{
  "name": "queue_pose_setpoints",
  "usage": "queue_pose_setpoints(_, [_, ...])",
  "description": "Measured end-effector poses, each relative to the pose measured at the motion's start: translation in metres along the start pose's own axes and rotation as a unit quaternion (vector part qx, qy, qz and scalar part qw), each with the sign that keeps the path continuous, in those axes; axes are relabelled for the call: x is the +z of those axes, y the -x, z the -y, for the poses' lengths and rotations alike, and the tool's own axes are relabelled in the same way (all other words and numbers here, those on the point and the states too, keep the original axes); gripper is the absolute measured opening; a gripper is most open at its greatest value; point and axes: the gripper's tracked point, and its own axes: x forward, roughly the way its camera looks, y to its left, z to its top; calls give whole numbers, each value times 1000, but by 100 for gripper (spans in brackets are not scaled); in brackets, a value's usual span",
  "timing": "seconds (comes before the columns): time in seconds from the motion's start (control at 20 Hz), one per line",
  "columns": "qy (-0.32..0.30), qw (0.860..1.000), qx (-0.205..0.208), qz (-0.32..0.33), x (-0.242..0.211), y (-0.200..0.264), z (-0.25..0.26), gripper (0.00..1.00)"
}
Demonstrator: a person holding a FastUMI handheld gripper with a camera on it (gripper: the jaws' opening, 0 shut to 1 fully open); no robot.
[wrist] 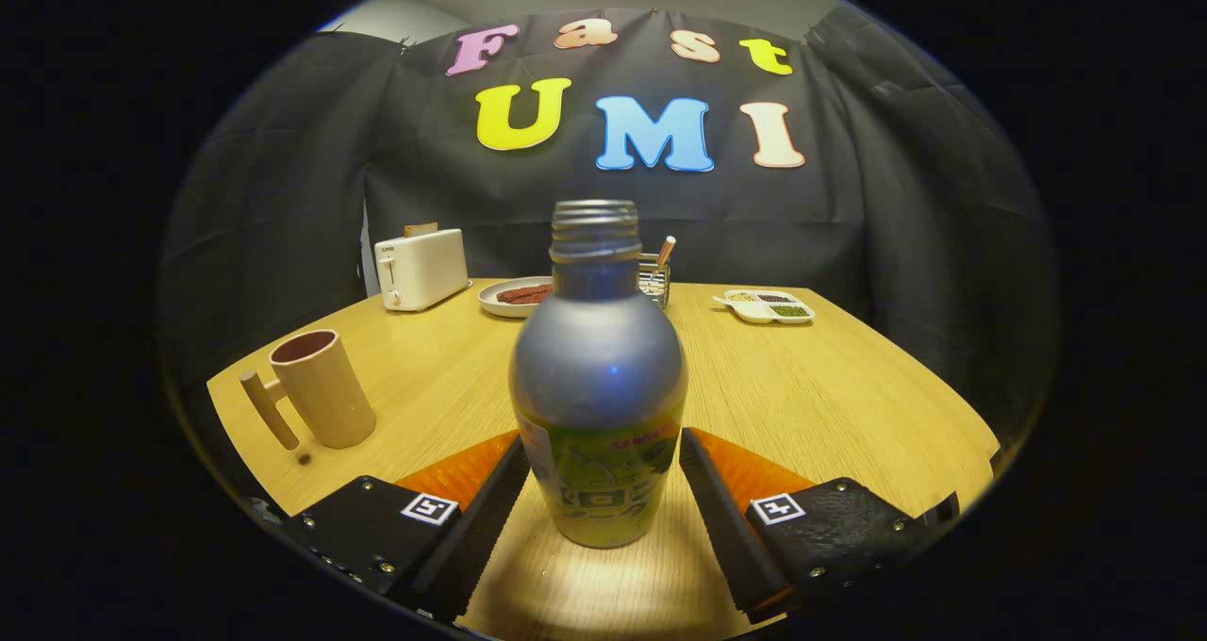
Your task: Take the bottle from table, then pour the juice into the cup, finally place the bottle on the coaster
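Two fingers flank the bottle point(599, 377), one on each side of its lower body, and you have the gripper point(602, 509) spread wide. A visible gap sits between each finger and the bottle's label, so the jaws are released and nothing is grasped.

Bottle: upright on the table point(849, 396), cap off, threaded neck bare. Silver shoulder, green label low down. It stands between your fingers, a little ahead of the tips.

Cup point(321, 386): tan, with a peg handle, left of the bottle and well apart from it, upright, mouth open. Its inside looks dark; whether any juice is in it I cannot tell.

Beyond the bottle, at the far side of the table: a white toaster point(420, 269) to the left, a plate point(509, 297) with dark strips on it, a wire holder point(655, 281) directly behind the bottle's neck, and a divided tray point(766, 307) to the right.

Coaster: I cannot pick it out with certainty.

Progress, as I judge it: you are at the very first step. The approach looks done and the fingers are lined up on the bottle, but the take is not yet made. Left to do: close on the bottle, lift, carry left to the cup, pour, then set the bottle on the coaster.

Watch the open neck once you lift.
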Motion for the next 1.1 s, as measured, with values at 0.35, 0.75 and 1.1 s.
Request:
queue_pose_setpoints(0.35, [-4, 1000, -8, -12, -3, -3, 2, 80])
queue_pose_setpoints(0.75, [18, 999, 4, -40, 1, -6, -5, 72])
queue_pose_setpoints(1.1, [85, 995, 33, -40, 22, -6, -28, 72])
